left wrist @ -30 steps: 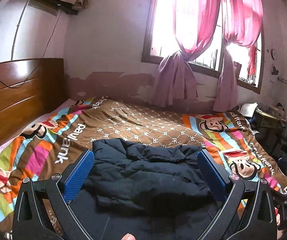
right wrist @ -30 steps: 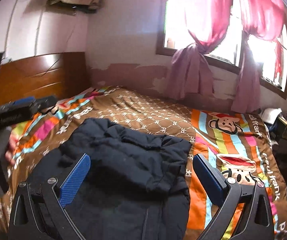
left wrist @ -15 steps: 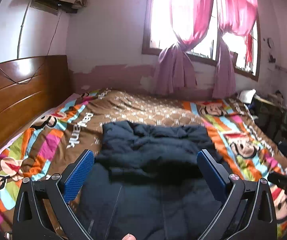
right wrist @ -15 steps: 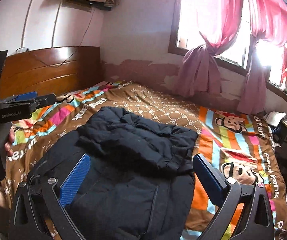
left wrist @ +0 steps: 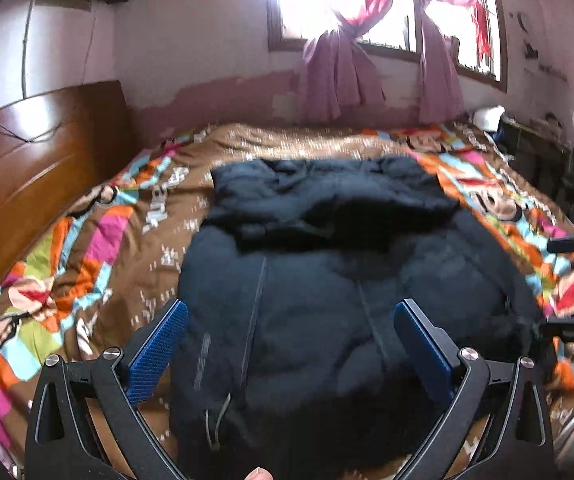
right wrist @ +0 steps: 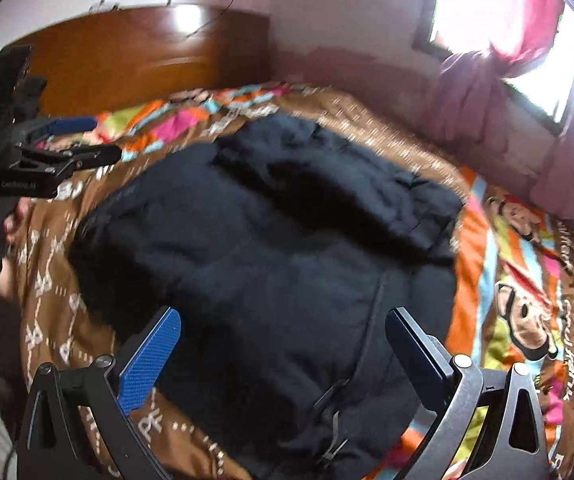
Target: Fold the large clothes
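Garment: dark navy padded jacket (left wrist: 339,280), spread over the middle of both frames, lying on the bed; upper part bunched and folded over toward the top of the frame; seams and a drawcord visible low in the frame.
Bed: bedspread (left wrist: 99,248), brown centre with bright striped borders and cartoon monkey prints, showing left and right of the jacket.
Left tool (left wrist: 289,344): bottom of the left wrist frame, jaws spread wide, nothing between them, blue pads facing inward, jacket seen in the gap; contact with the fabric not discernible.
Right tool (right wrist: 281,350): bottom of the right wrist frame, jaws likewise wide apart and empty, jacket seen between them; contact not discernible.
Cross-view: left tool also at the left edge of the right wrist frame, with part of a hand (right wrist: 11,220) below it.
Headboard (left wrist: 27,168): dark wood, left of frame.
Window: curtains (left wrist: 339,64), pink, tied, upper right.
Sharpness: right wrist frame blurred.
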Motion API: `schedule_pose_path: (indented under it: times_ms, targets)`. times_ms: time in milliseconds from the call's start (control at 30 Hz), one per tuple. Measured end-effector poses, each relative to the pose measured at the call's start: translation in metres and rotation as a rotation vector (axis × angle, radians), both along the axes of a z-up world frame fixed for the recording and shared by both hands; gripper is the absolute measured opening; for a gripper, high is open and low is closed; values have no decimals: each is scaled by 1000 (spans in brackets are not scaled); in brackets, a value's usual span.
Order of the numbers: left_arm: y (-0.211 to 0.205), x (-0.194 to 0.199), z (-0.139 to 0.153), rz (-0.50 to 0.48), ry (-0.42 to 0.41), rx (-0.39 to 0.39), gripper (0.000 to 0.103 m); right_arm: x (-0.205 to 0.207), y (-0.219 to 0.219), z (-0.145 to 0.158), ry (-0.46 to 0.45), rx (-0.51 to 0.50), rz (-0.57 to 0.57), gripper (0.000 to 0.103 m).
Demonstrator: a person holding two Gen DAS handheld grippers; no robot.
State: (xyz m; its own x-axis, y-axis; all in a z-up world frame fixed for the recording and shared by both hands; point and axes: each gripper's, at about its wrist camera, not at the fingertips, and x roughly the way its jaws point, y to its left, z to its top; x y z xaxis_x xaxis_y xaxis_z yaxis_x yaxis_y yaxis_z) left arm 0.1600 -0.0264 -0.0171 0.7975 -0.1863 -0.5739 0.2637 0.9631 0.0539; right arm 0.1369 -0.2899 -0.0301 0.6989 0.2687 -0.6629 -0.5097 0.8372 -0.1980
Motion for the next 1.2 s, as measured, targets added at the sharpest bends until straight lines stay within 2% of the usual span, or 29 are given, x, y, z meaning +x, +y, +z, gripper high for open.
schedule_pose_path:
  times_ms: [267,433,667,767,900,1200]
  targets:
    - [5,-15,-45,-84,110,85,101,-4,11,-50,120,-123,65,103]
    - [0,-27,-81,-161,158,175,101,-4,13,-77,209,-200,92,103]
    - [-5,-34,-121,-211,215,279,101,-3,12,-104,262,-270,85,103]
    - [-7,-34,-138,-223,248,328,101,-3,13,-120,275,-341,86,103]
    - [-3,-32,-152,-223,276,350,101,-5,16,-144,270,-453,94,103]
    - [-4,-31,-163,-218,253,391,101,2,23,-155,192,-529,72,103]
